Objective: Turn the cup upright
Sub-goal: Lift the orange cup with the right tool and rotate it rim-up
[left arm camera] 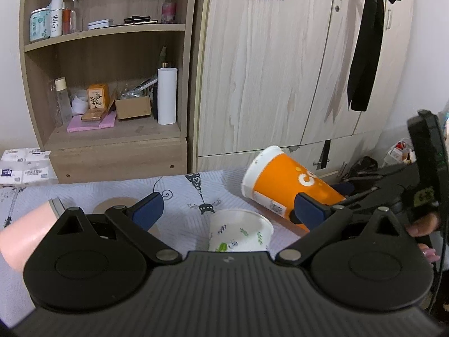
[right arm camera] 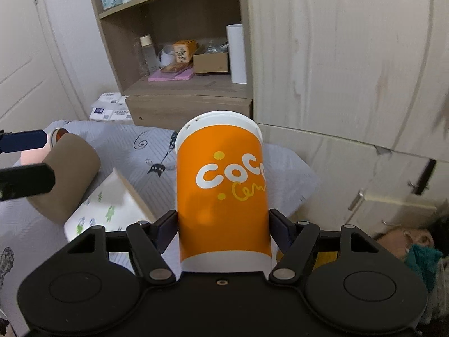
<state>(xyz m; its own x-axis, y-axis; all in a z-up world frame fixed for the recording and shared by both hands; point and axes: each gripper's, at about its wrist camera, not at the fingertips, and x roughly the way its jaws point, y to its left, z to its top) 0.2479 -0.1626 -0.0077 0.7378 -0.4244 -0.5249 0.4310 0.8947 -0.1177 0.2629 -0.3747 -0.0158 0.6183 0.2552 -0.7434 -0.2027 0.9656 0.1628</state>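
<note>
Orange cup (right arm camera: 221, 191) clamped in the right tool (right arm camera: 224, 224), blue pads pressed against both sides low on the body near the base, white rim pointing away from the camera. Seen from the left wrist, same orange cup (left arm camera: 283, 185) tilted on its side, lifted above the patterned table (left arm camera: 179, 193), mouth up and to the left, right tool (left arm camera: 314, 210) gripping from the right. Left tool (left arm camera: 227, 210) spread wide, holding nothing, one blue pad (left arm camera: 147, 210) hanging over the cloth. White cup with green print (left arm camera: 240, 231) lying between the spread fingers, just below the orange one, not touched by either pad. Brown cup (right arm camera: 66, 179) lying on its side to the left in the right wrist view, pink cup (right arm camera: 35, 154) partly hidden behind it. Wooden shelf (left arm camera: 112, 137) with bottles and boxes behind the table, wardrobe (left arm camera: 266, 70) beside it.
</note>
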